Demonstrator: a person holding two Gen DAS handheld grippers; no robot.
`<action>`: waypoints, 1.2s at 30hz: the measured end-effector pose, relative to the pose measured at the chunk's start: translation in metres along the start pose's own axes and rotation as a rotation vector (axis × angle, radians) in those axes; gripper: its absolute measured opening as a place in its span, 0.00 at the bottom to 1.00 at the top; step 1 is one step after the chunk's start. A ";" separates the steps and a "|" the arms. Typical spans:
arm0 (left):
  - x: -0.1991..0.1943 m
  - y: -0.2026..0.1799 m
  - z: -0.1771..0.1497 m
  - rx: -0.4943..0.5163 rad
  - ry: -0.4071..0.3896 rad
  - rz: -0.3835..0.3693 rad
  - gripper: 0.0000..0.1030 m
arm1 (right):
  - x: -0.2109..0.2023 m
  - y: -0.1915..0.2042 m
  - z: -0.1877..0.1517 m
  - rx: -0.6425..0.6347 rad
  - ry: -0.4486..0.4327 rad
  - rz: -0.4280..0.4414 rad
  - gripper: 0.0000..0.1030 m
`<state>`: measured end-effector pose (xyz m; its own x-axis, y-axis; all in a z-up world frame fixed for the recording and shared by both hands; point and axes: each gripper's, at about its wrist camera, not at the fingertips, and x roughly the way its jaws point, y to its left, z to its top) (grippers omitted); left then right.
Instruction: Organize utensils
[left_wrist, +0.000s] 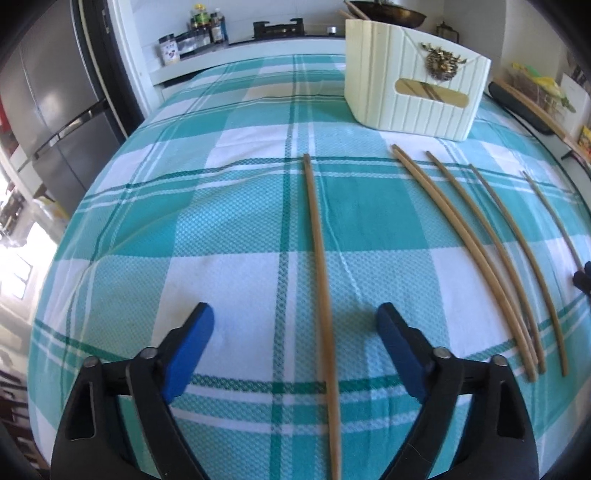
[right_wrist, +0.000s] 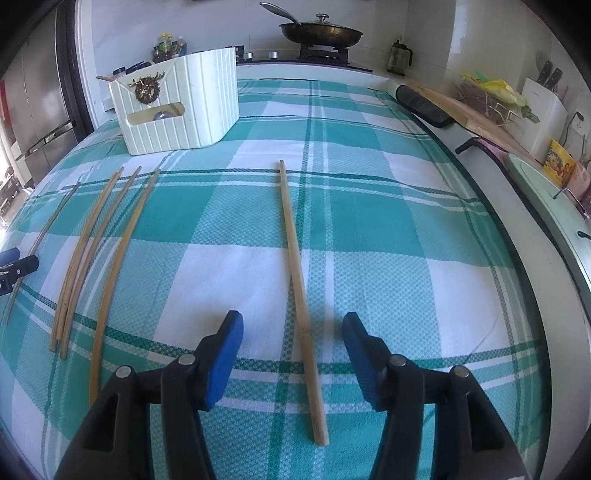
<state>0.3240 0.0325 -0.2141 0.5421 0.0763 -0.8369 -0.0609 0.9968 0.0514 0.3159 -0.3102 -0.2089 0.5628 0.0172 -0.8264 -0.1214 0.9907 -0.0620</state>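
- Two grippers work over the teal-and-white checked cloth (left_wrist: 229, 206), and we hold one in each hand.
- Our left gripper (left_wrist: 295, 325) has its blue pads spread wide and released; nothing is pinched.
- One chopstick (left_wrist: 321, 277) lies flat on the cloth between those fingers, nearer the right pad, touching neither, and it runs straight ahead of the fingertips.
- To the right of the left fingers we see the bunch of chopsticks (left_wrist: 491, 258): two lying close together, then single ones further right, all flat on the cloth.
- Ahead of the fingers and to their right stands the cream ribbed holder (left_wrist: 417, 92), upright, with a gold ornament on its front wall and a slot through which chopsticks show inside.
- Our right gripper (right_wrist: 293, 328) is also released, its pads parted less widely and gripping nothing.
- Another chopstick (right_wrist: 299, 295) lies between the right fingers, apart from both pads, its near end under the gripper and its far end pointing away.
- Left of the right fingers lies the same bunch, and the holder stands ahead to the left.
- Far ahead, a lidded pan (right_wrist: 320, 33) sits on the stove.
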 end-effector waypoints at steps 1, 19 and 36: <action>0.002 0.002 0.000 -0.007 0.001 0.002 0.96 | 0.002 -0.002 0.002 -0.002 0.002 0.010 0.59; 0.005 0.010 -0.005 -0.051 -0.018 -0.025 1.00 | 0.005 -0.009 0.000 0.012 -0.035 0.037 0.70; 0.005 0.013 -0.005 -0.038 -0.010 -0.046 1.00 | 0.005 -0.008 0.000 0.011 -0.035 0.037 0.71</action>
<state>0.3218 0.0453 -0.2207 0.5536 0.0308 -0.8322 -0.0677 0.9977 -0.0081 0.3203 -0.3185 -0.2125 0.5860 0.0585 -0.8082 -0.1338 0.9907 -0.0253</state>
